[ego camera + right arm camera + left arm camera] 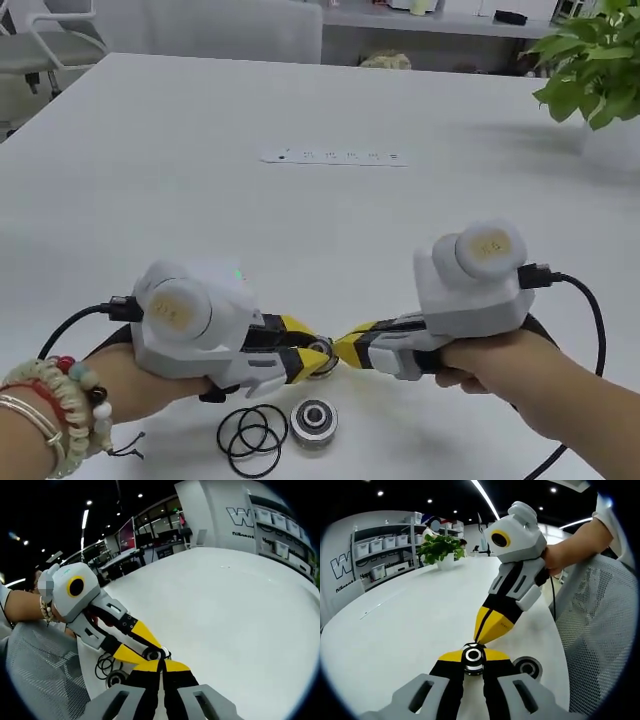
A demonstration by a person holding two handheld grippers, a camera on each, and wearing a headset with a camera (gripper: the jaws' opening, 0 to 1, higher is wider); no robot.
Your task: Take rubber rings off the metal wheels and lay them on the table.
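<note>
Table (300, 225) open ahead, bar one white strip (333, 156).

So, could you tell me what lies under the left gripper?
Black rings and a wheel lie on the table below the left gripper's jaws; whatever is beneath its body is covered.

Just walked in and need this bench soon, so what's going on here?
A person works two hand-held grippers over a white table. The left claw is shut on a metal wheel, and the shut right claw has its tips against that wheel. Several black rubber rings and a second wheel lie on the table nearby.
</note>
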